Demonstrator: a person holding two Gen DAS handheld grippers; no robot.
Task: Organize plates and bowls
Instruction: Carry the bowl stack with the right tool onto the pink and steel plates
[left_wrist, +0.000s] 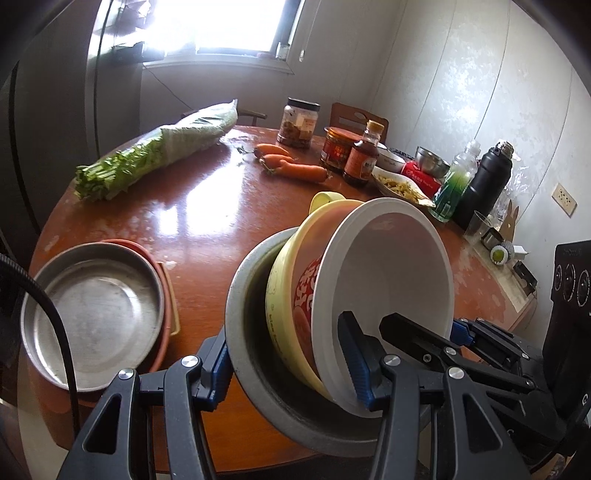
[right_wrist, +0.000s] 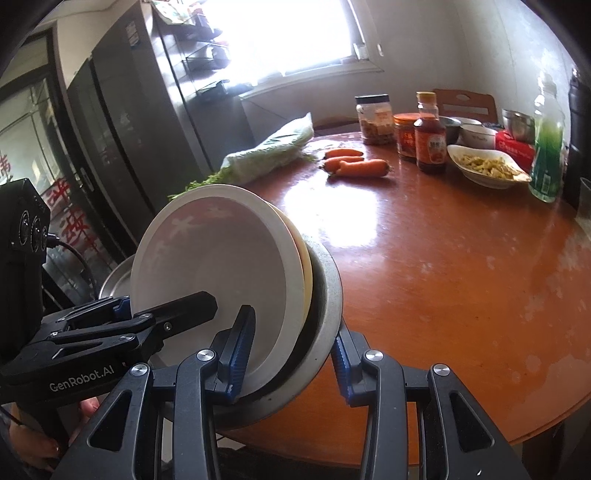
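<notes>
Table (left_wrist: 207, 206): round, reddish-brown, glossy, worn pale in patches.
Window (left_wrist: 236, 26): behind the table, blown out with daylight; glare falls across the tabletop.
Walls (left_wrist: 461, 92): pale, mottled panels with seams.
Socket (left_wrist: 566, 199): on the right wall.
Chair (right_wrist: 466, 103): wooden back at the far edge.
Cabinet (right_wrist: 122, 122): tall, dark, glass-fronted, left of the window.
</notes>
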